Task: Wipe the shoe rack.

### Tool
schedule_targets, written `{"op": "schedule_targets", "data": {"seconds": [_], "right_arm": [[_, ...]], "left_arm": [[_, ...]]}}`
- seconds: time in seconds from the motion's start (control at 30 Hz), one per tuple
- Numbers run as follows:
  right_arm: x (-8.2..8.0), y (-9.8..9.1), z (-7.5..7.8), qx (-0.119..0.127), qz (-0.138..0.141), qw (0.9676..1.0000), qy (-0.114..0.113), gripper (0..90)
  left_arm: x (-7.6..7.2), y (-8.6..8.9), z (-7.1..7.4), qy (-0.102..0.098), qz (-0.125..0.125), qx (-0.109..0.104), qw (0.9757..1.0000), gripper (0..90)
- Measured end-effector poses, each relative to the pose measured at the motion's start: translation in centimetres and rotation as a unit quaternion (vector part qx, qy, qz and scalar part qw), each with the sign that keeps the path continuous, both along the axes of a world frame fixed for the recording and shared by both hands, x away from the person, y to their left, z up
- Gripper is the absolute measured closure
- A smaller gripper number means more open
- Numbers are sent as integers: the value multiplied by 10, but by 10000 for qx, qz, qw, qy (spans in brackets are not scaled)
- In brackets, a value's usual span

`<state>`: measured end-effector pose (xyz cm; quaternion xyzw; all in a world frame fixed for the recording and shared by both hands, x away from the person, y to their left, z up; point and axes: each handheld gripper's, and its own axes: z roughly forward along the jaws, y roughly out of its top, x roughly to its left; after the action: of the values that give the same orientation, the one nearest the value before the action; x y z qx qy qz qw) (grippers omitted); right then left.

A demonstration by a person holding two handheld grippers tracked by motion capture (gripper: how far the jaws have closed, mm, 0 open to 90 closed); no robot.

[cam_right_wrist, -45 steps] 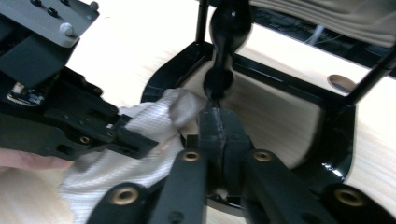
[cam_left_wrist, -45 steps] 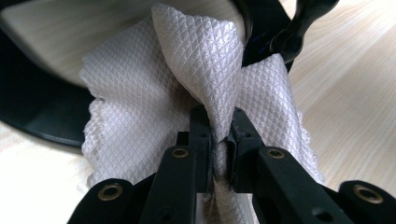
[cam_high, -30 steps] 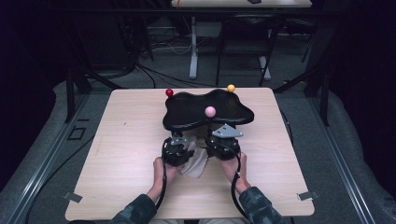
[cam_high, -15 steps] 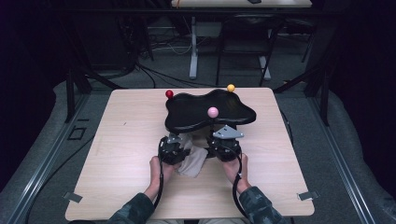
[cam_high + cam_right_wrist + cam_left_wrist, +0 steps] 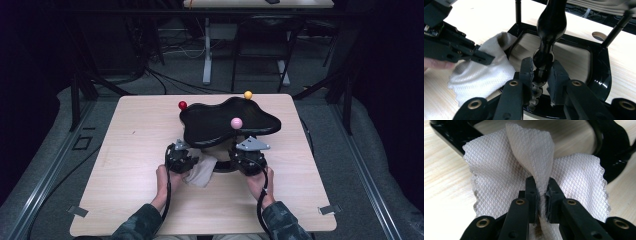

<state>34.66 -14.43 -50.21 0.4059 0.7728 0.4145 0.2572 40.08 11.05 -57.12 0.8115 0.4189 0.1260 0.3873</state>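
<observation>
The left gripper (image 5: 541, 195) is clamped tight on a raised fold of the white cloth (image 5: 499, 177), the jaws pinching a peak of the diamond-weave fabric so the rest fans out to either side and drapes onto the table (image 5: 130, 165). That pinch in the middle looks deliberate: it gives a bunched pad with loose wings, handy for rubbing a curved surface. Over on the right, the right gripper (image 5: 541, 75) has its jaws closed around the thin neck of the glossy black post (image 5: 550, 27) that rises from the black stand (image 5: 225, 120), gripping just below the bulge, and that seems meant to steady the piece while the cloth works. From the high view the black stand sits in the far middle of the table, its wavy top carrying a red ball (image 5: 183, 105) at far left, an orange ball (image 5: 248, 94) at far right and a pink ball (image 5: 236, 123) nearer the person. Both hands sit at its near edge, the left hand (image 5: 164, 177) to the left, the right hand (image 5: 260, 180) to the right. The cloth lies between the grippers, just left of the stand's ring-shaped base (image 5: 599, 62), touching its near-left rim in the right gripper view. So the cloth is at the base, the post just right of it, and a short sweep should bring them together.
</observation>
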Motion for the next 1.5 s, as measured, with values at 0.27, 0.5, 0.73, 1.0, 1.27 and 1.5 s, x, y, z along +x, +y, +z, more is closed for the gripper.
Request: {"op": "schedule_targets", "data": {"seconds": [0.27,0.5,0.73,1.0,1.27,1.5], "right_arm": [[-4,-11,1,-49,1,10000,31,750],[-8,-25,2,-87,-105,9999,54,747],[-7,-32,-1,-67,-334,9994,70,630],[-3,-28,-7,-145,-358,9992,141,745],[-5,-39,-6,-243,-354,9989,181,746],[-7,-55,-4,-213,-327,9986,365,747]], "left_arm": [[5,3,1,38,24,61,10000,821],[9,6,1,65,63,92,9999,821],[16,6,2,98,129,95,9998,821],[21,7,3,101,155,158,9997,821],[26,11,6,105,212,166,9996,821],[28,16,6,151,251,231,9993,820]]}}
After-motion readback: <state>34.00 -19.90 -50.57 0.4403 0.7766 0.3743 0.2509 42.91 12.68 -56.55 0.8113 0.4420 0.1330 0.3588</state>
